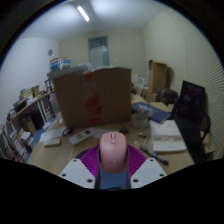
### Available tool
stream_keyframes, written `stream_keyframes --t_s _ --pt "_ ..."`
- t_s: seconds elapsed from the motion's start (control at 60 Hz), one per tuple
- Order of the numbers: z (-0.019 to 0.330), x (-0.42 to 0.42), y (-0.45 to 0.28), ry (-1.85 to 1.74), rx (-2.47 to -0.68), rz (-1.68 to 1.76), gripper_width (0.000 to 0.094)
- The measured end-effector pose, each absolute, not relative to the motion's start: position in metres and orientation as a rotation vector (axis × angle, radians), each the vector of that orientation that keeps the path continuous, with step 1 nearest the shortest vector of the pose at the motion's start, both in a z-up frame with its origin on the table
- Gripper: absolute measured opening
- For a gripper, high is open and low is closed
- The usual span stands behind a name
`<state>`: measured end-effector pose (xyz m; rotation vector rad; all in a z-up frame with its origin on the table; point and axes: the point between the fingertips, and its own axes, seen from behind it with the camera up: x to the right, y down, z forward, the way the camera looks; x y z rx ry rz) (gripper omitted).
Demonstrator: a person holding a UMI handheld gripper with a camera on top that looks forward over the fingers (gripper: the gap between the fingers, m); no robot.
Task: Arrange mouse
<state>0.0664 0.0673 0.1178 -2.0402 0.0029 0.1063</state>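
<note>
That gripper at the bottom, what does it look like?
The gripper has two pale grey, blocky fingers, each with a ridged magenta pad on its inner face. A blue part shows low between them. No cables or markings are visible.

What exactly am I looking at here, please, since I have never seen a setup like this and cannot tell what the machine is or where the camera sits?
There is no robot arm here. A person carries a hand-held gripper with two fingers, and the camera rides on it, looking forward along those fingers; the wide lens bends the room into a circle.

The purple pads low in the view are the fingers' inner faces. Between them sits a pinkish computer mouse, which the fingers appear to be clamping.

Beyond it is a cluttered desk with a large cardboard box, a dark monitor to one side, and papers near it. Behind are shelves, a window and a ceiling light.
</note>
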Motion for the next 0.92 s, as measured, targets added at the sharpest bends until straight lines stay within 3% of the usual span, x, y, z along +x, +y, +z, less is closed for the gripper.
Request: stream_keyframes --t_s 0.15,0.267,0.283,0.317,0.367,0.4,0.417,0.483,0.5,0.517,0.55,0.8,0.917 --pt "0.034 0.017 0.063 -0.086 -2.178 0.098 0.0338" --pt "-0.012 0.01 0.056 -0.11 -2.268 0.073 0.0368" --pt "-0.013 0.01 0.059 -0.113 -2.244 0.068 0.0414" --pt "-0.013 0.009 0.06 -0.123 -2.243 0.054 0.039" --pt "-0.012 0.008 0.061 -0.132 -2.237 0.048 0.0452" --pt "-0.013 0.009 0.061 -0.131 -2.251 0.048 0.0552" --pt "-0.014 0.009 0.061 -0.127 -2.259 0.052 0.052" --pt "-0.015 0.011 0.061 -0.1 -2.307 0.075 0.06" --pt "-0.014 0.01 0.059 -0.098 -2.319 0.087 0.0695" --pt "-0.014 0.009 0.057 -0.095 -2.33 0.102 0.0702" --pt "-0.01 0.007 0.052 -0.084 -2.34 0.131 0.0872" --pt "0.096 0.014 -0.026 -0.036 -2.262 0.185 0.0828" --pt "0.125 0.041 -0.085 0.012 -2.273 0.14 0.0831"
